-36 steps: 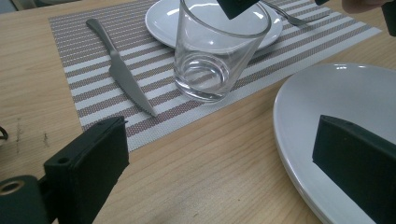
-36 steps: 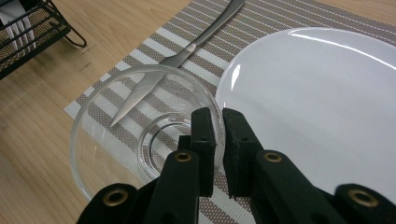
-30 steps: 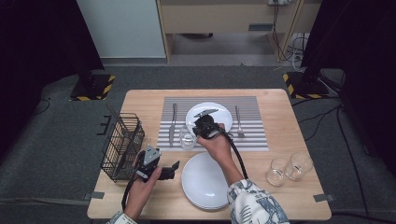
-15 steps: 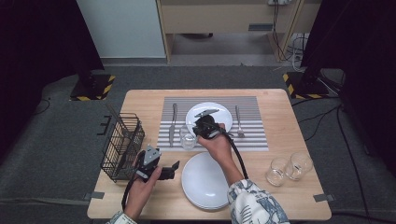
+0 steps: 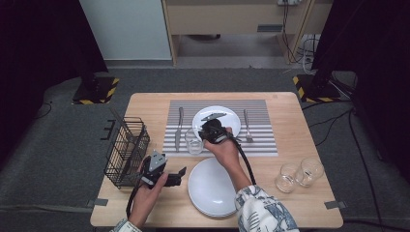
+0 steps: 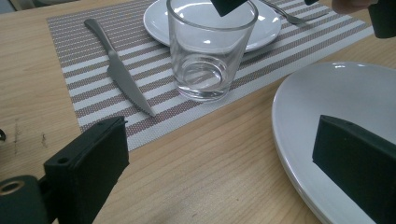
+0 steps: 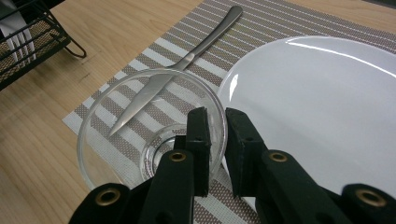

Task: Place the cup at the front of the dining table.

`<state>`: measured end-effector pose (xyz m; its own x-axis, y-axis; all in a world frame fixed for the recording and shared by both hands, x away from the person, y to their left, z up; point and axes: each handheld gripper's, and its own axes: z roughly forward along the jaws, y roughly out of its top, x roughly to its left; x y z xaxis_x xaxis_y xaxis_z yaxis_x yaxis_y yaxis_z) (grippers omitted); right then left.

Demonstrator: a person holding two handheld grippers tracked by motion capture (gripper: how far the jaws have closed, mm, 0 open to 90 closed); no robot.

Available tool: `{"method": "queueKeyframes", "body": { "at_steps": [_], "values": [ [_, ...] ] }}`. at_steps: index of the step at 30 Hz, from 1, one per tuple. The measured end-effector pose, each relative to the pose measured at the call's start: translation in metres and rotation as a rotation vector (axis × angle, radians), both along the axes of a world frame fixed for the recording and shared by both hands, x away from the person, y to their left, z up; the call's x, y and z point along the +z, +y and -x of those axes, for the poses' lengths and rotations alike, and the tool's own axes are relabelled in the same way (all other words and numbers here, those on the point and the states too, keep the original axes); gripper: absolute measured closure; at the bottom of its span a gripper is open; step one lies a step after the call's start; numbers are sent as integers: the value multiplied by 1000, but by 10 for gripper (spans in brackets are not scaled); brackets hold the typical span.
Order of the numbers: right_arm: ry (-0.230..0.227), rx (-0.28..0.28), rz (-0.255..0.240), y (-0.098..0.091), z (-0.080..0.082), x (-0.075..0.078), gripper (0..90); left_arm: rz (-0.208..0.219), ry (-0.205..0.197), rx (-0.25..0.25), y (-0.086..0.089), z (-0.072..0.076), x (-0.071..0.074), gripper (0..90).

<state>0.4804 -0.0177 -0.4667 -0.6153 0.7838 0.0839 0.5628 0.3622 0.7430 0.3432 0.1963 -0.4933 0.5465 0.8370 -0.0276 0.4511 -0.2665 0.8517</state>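
Nearest the person, the left gripper (image 5: 180, 173) hangs low over the counter (image 5: 285, 174) with its fingers (image 6: 88, 161) spread apart and nothing between them, just beside the near white plate (image 5: 212, 186).

Farther off, the right gripper (image 5: 209, 131) pinches the rim of a clear drinking glass (image 7: 140, 126): one of its fingers (image 7: 198, 140) sits inside the wall, the other outside, with a slight gap showing at the glass.

The glass stands upright on the near left part of the striped placemat (image 5: 263, 140), mouth up, long axis vertical, between the knife (image 5: 179, 126) and the far plate (image 5: 227, 118).

Judging from this, the glass is being set down or released. To do it well, open the fingers fully and lift straight up along the glass's axis, so the inner finger clears the rim without tipping it toward the plate.
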Motion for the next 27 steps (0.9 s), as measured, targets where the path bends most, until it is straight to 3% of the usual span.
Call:
{"method": "queueKeyframes", "body": {
  "at_steps": [11,27],
  "values": [
    [-5,-6,-13,1,-2,-1,775,1,-1,0,0,0,1,32],
    [-16,-45,-29,-6,-3,2,669,1,-3,0,1,0,1,32]
  ]
}}
